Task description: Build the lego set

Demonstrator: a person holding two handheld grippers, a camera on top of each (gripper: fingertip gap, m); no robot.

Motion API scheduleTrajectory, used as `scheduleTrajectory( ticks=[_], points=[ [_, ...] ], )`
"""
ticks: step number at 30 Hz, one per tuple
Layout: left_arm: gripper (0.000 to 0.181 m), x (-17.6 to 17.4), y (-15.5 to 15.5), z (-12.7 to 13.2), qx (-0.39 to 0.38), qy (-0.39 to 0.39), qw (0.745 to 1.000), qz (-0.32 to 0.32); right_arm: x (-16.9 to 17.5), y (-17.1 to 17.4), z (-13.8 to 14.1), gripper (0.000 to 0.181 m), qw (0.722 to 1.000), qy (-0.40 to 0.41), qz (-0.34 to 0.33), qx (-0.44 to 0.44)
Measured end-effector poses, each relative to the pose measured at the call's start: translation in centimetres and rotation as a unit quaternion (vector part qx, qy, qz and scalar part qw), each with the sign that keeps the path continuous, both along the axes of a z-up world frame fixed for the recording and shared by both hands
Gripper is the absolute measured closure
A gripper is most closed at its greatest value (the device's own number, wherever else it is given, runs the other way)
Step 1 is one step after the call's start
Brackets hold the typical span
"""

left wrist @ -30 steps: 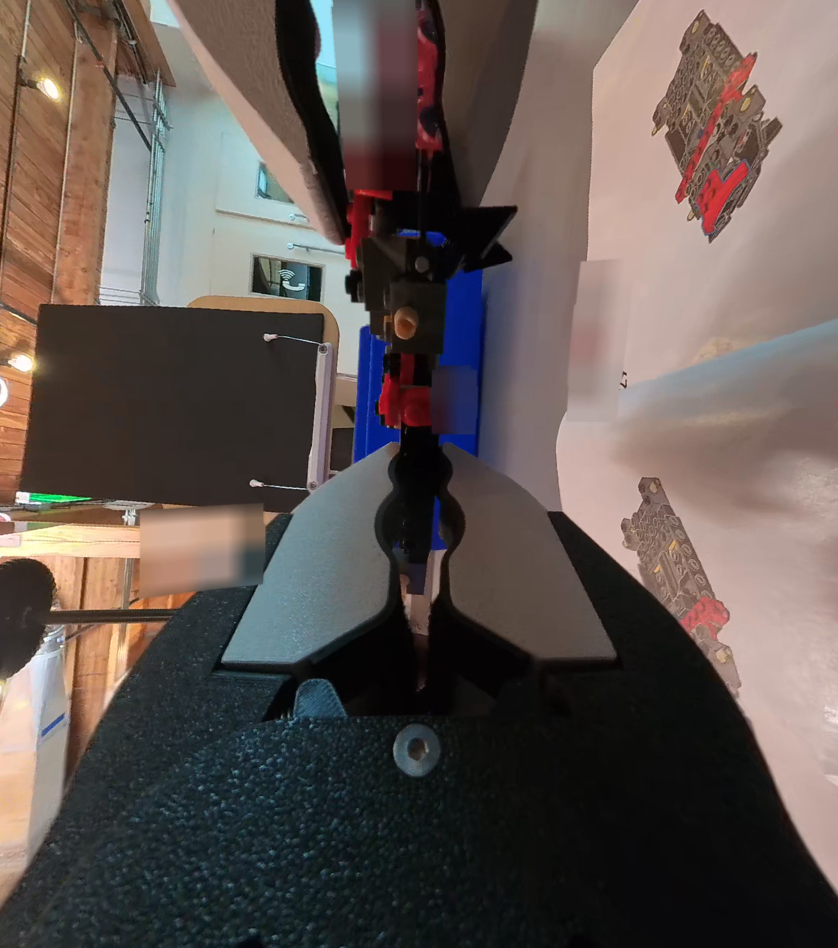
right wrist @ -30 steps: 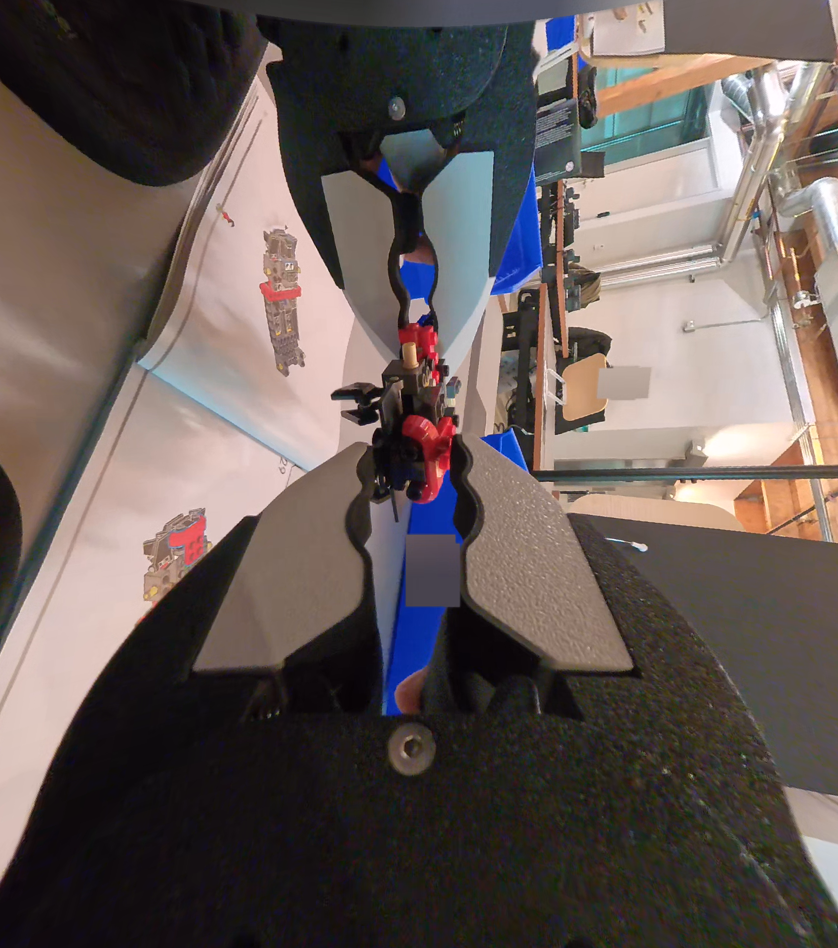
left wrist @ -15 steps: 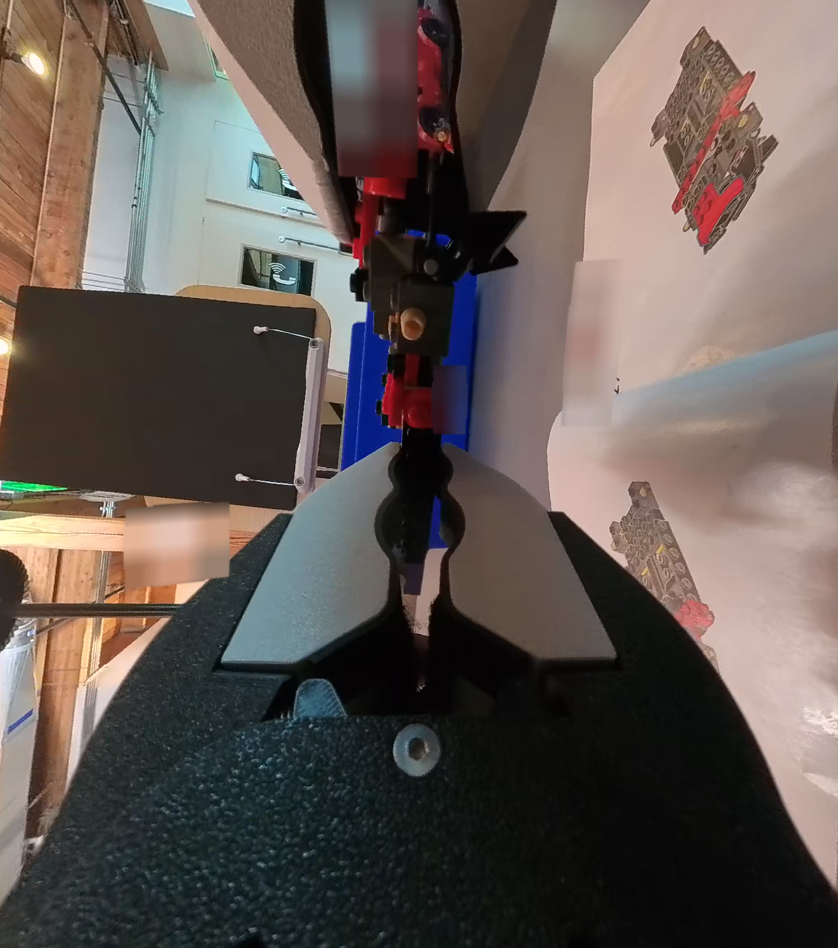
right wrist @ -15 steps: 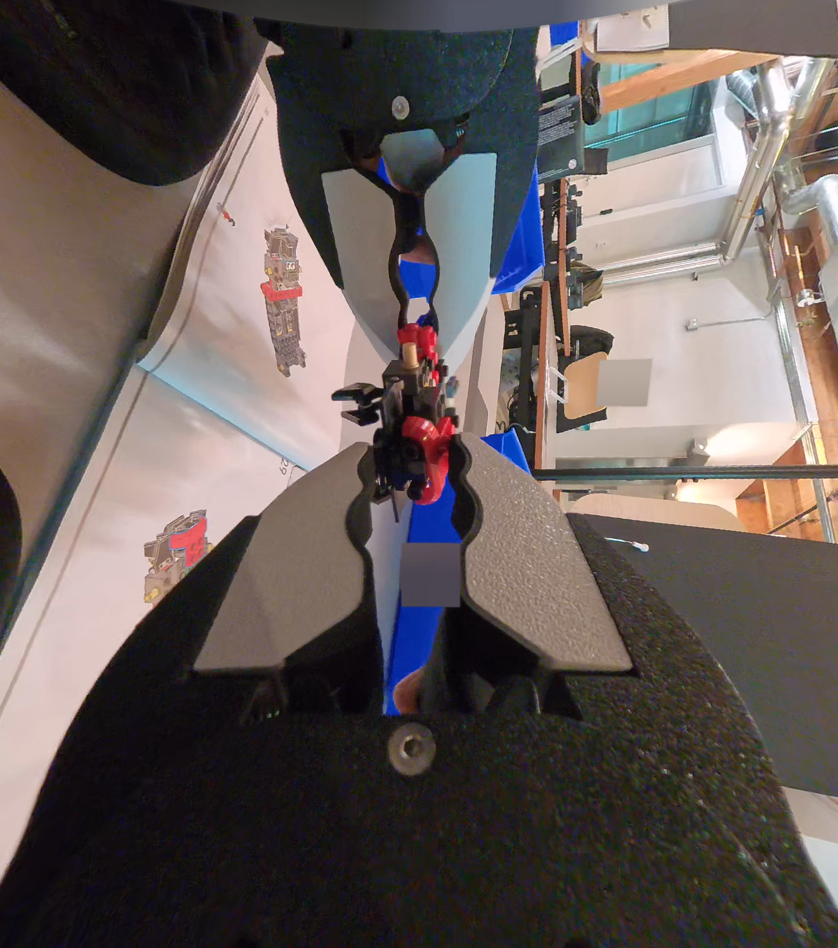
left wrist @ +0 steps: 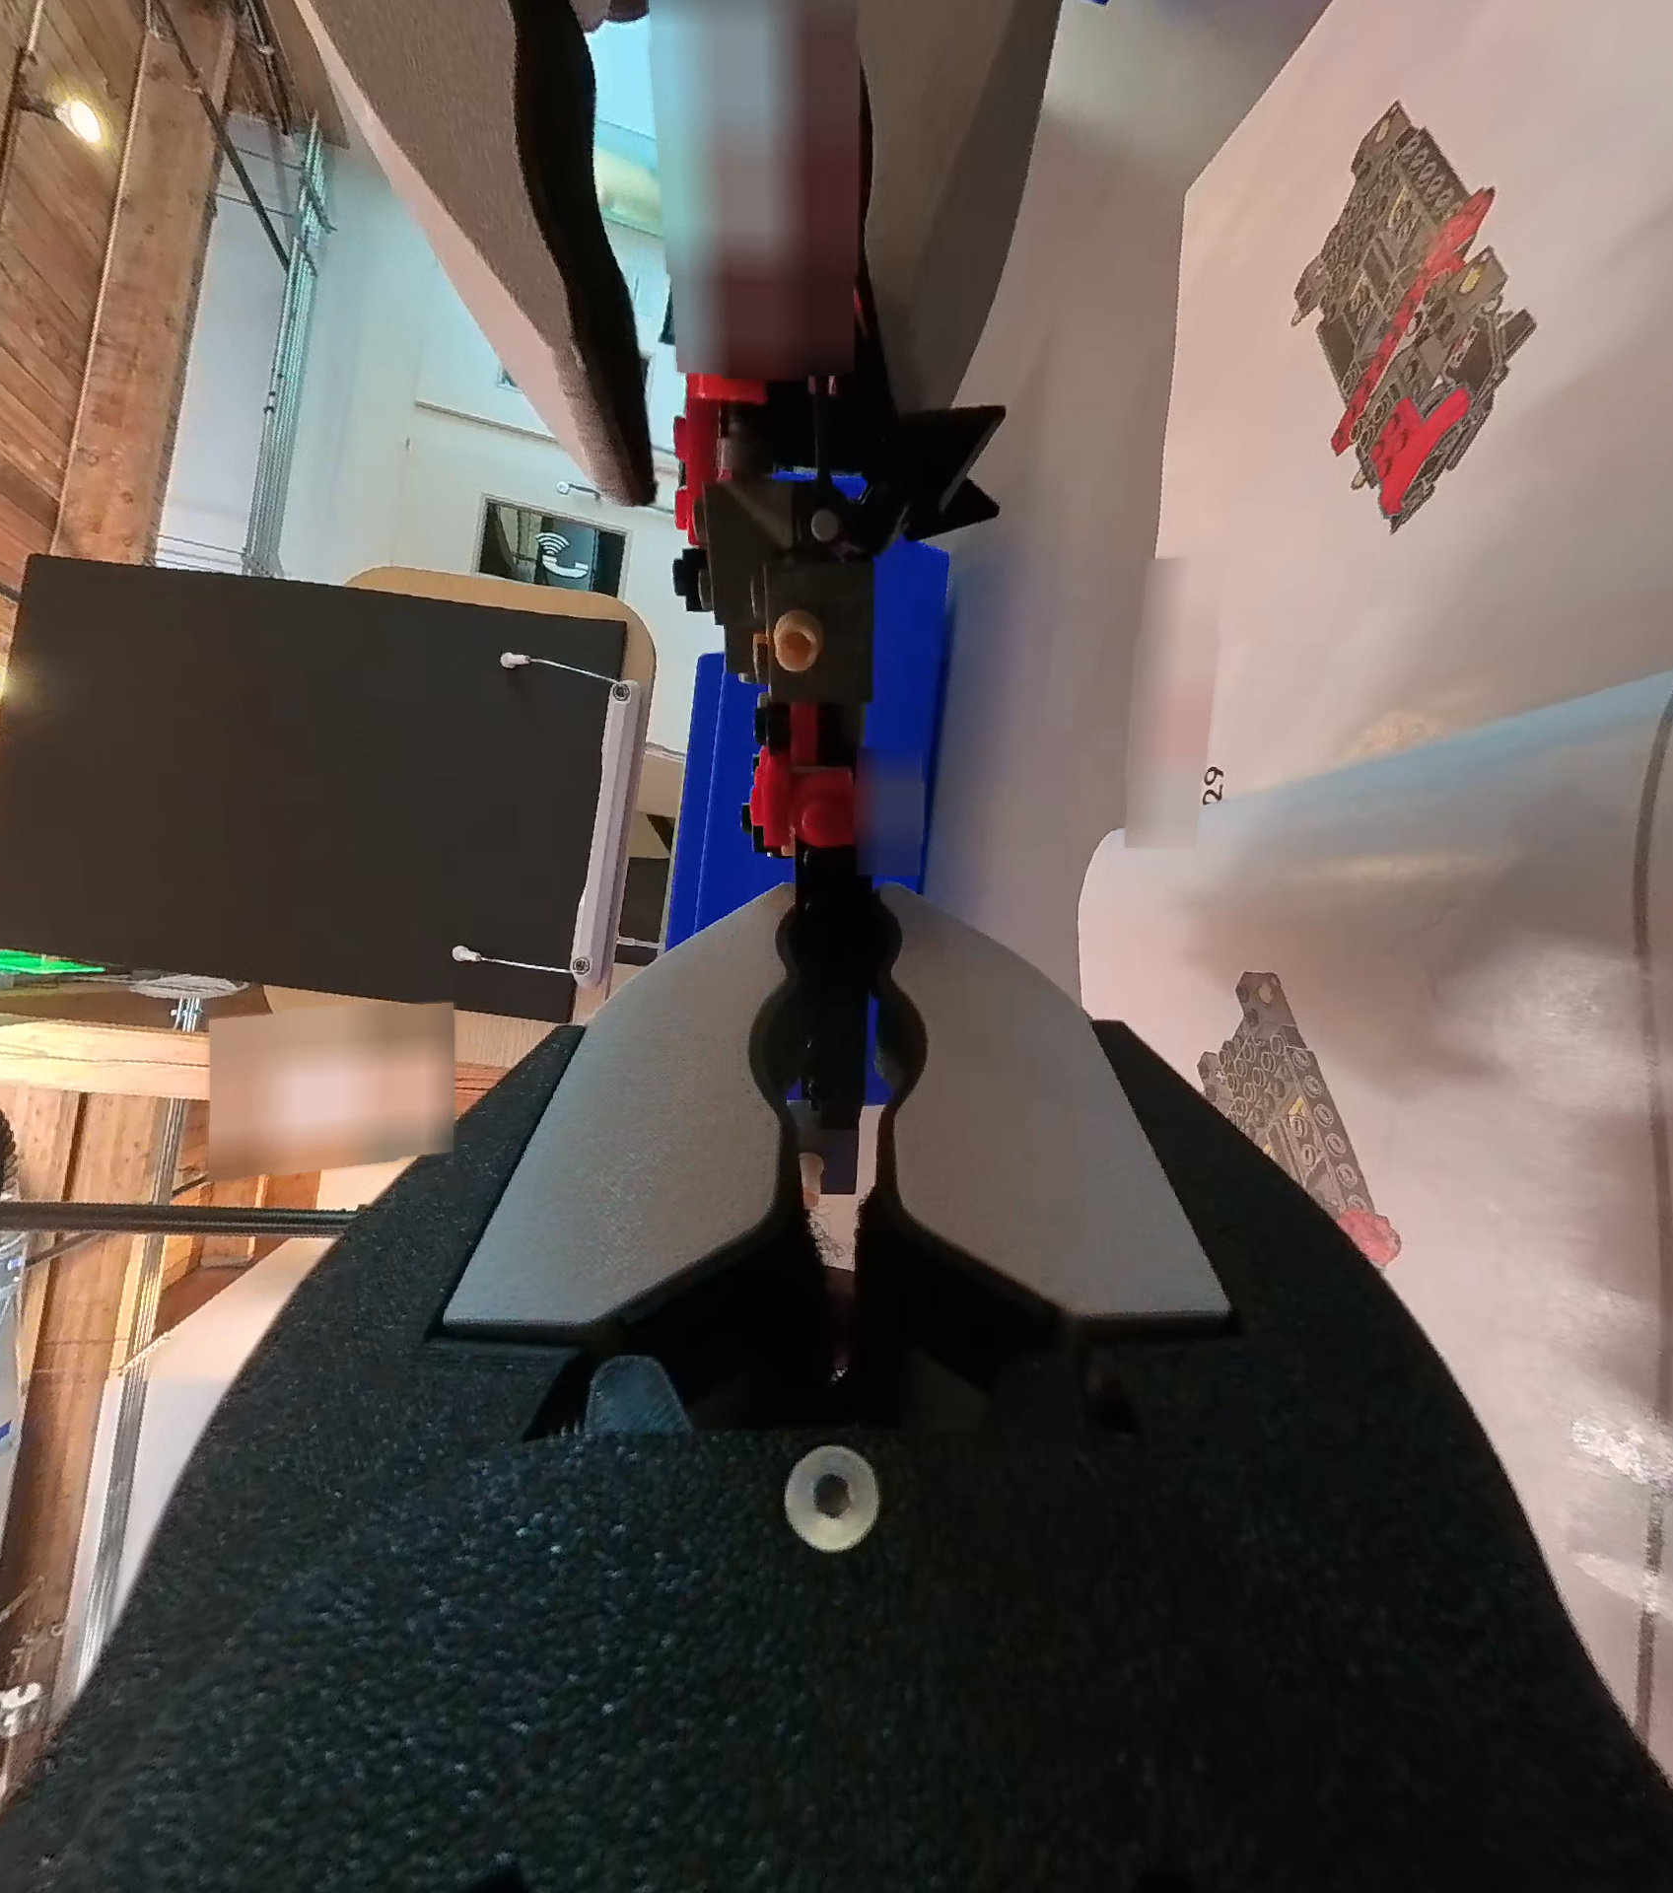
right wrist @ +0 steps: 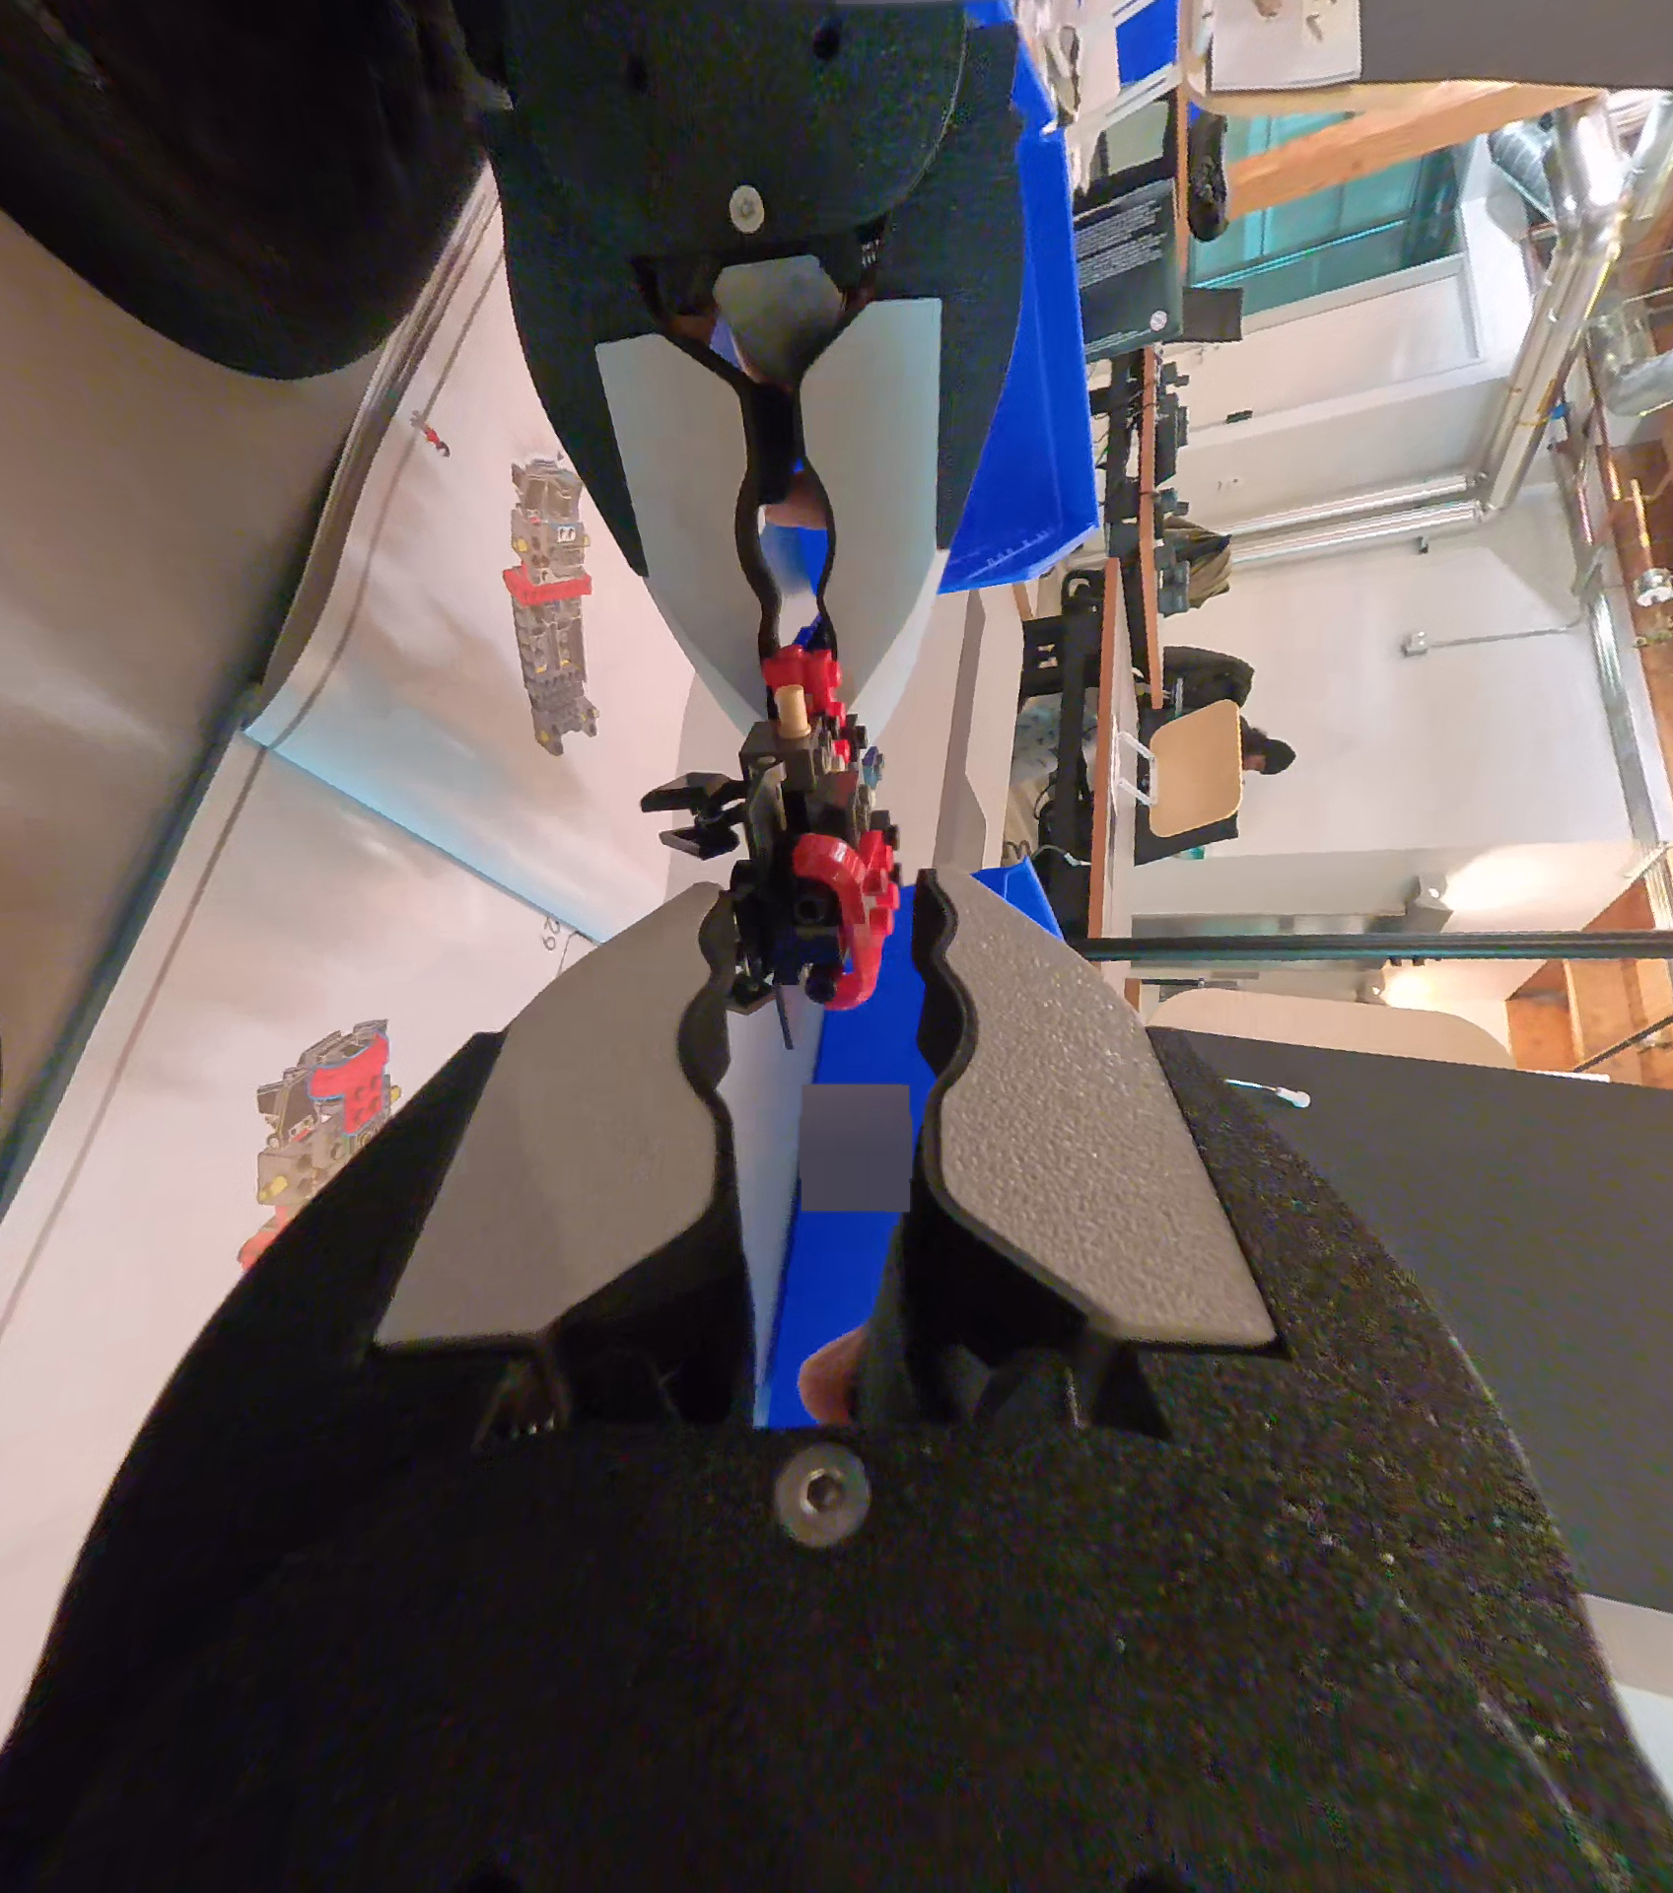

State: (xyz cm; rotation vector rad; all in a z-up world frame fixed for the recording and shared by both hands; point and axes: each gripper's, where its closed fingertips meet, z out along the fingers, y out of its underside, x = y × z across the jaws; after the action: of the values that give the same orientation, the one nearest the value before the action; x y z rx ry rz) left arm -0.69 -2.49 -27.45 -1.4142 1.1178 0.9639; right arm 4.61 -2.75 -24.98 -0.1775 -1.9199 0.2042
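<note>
The left gripper [left wrist: 837, 983] is clamped tight on the thin black end of the lego build [left wrist: 801, 615], which is held up in the air between the two tools rather than set down anywhere. In the right wrist view the right gripper [right wrist: 817, 948] is seen closed in around the other end of the same build [right wrist: 817, 819] — the left finger is pressed against the black side, while a sliver of blue shows between the red curved piece and the right finger, so whether it's truly pinched can't be told. The build itself is made of dark grey, black and red parts, with a tan pin [left wrist: 799, 642] sticking out of the grey block and a black wedge piece [left wrist: 950, 461] jutting off to one side.

A blue bin [left wrist: 904, 717] is seen just behind the build; its contents can't be made out.

Under and beside everything, the open instruction booklet [left wrist: 1426, 615] is spread on the table, with printed pictures of the model on its pages. Farther off, a black board [left wrist: 289, 779] is visible, plus wood-panelled walls, white walls and silver ducting [right wrist: 1569, 307] — a workshop-type room, with a person seated at a far desk.
</note>
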Motion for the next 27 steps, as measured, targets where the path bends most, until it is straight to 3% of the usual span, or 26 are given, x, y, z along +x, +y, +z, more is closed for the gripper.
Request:
scheduleTrajectory(
  ticks=[8,12,19,22,27],
  points=[
    [0.173,0.0,0.0,-0.2,-0.007,-0.017,1.0,-0.003,0.2,0.1,0.4,0.145,1.0,0.0,-0.001,-0.021],
    [0.173,-0.1,0.0,-0.3,-0.019,-0.062,0.998,-0.009,0.4,0.2,0.9,0.143,0.999,0.005,-0.006,-0.053],
    [0.173,0.5,0.0,-0.4,-0.062,-0.187,0.979,-0.042,1.4,0.4,2.7,0.154,0.978,0.03,-0.014,-0.204],
    [0.173,1.1,-0.1,-0.5,-0.081,-0.235,0.967,-0.064,1.9,0.2,3.6,0.174,0.96,0.04,-0.006,-0.277],
    [0.173,1.5,-0.1,-1.1,-0.098,-0.247,0.961,-0.069,1.8,0.0,3.9,0.181,0.928,0.022,-0.012,-0.372]
  ],
)
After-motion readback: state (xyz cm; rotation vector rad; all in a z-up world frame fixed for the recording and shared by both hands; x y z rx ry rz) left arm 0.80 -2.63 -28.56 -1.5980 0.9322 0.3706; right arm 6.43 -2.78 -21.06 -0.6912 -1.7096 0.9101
